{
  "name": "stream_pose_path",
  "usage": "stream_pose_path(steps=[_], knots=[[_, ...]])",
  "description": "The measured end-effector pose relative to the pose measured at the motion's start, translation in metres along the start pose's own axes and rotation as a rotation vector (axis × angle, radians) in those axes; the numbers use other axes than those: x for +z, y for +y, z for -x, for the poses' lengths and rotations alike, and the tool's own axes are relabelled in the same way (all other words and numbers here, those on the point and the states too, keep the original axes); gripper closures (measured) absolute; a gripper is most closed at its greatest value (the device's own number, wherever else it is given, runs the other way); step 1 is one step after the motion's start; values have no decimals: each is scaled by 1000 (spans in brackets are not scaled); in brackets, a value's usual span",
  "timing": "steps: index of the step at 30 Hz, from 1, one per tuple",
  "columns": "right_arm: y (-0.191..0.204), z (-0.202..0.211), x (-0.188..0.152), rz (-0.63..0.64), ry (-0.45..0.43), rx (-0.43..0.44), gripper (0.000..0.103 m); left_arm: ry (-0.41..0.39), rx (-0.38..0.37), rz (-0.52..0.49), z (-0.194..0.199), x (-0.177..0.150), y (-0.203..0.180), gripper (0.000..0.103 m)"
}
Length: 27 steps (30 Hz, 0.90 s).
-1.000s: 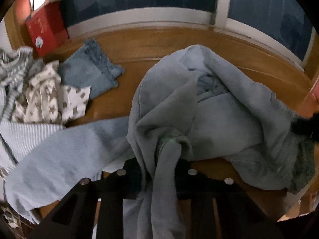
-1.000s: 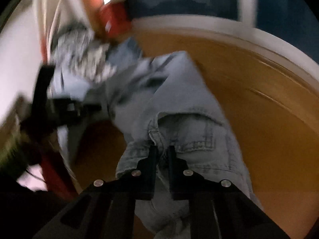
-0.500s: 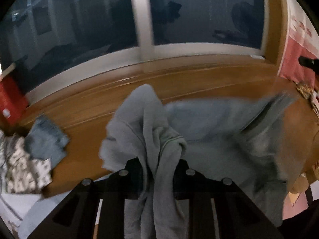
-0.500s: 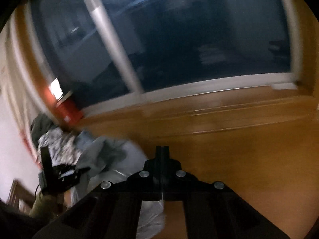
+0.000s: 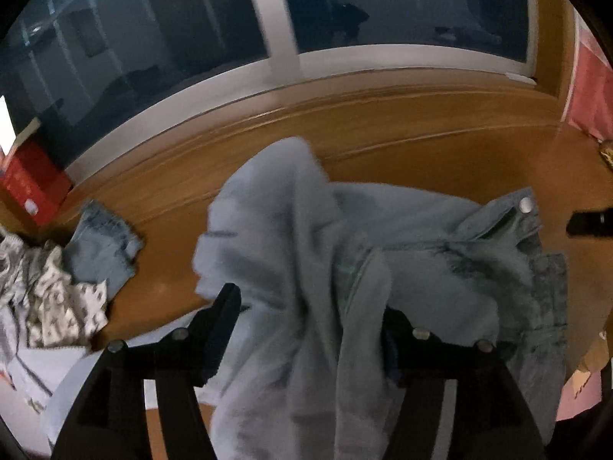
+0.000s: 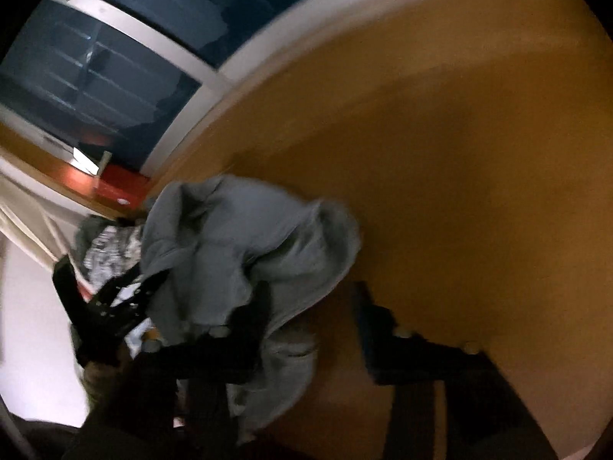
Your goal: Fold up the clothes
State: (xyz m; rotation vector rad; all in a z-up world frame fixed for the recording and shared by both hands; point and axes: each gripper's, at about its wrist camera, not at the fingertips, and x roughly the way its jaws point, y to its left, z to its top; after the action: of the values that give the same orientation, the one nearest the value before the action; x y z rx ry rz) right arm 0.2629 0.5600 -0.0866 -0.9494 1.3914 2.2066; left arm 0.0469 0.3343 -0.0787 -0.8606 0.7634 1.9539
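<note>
- Left wrist view: the left gripper (image 5: pixel 310 306) was seen with its jaws opening wide, a fold of the grey sweatshirt (image 5: pixel 291 237) draped loosely between them and no longer pinched as it was a moment before.
- The right gripper (image 6: pixel 314 306) was likewise opening, with cloth lying across one finger (image 6: pixel 256 314) only and nothing clamped; half a second earlier it was shut and empty.
- The sweatshirt and pale jeans (image 5: pixel 528 237) were left heaped on the wooden table (image 5: pixel 421 145).
- A release was judged to have been made, so a fresh grasp was thought necessary before folding.
- The waiting clothes pile (image 5: pixel 49 299) lay at far left.
</note>
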Motion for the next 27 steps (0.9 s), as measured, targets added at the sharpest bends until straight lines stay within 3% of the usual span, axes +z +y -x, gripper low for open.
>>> stream_pose_path(steps=[4, 12, 20, 25, 26, 27], knots=[[11, -31, -5, -16, 40, 7, 57, 3, 16, 52, 0, -8, 21, 41], [41, -66, -11, 0, 3, -81, 52, 26, -7, 84, -6, -20, 58, 35], [60, -91, -22, 37, -17, -173, 42, 70, -48, 81, -28, -27, 60, 35], [75, -102, -23, 146, -15, -258, 37, 89, -87, 73, -45, -28, 57, 35], [78, -104, -24, 169, -18, -274, 40, 91, -98, 72, -48, -29, 55, 35], [78, -104, -23, 180, -27, -279, 59, 90, -112, 73, -50, -30, 53, 42]])
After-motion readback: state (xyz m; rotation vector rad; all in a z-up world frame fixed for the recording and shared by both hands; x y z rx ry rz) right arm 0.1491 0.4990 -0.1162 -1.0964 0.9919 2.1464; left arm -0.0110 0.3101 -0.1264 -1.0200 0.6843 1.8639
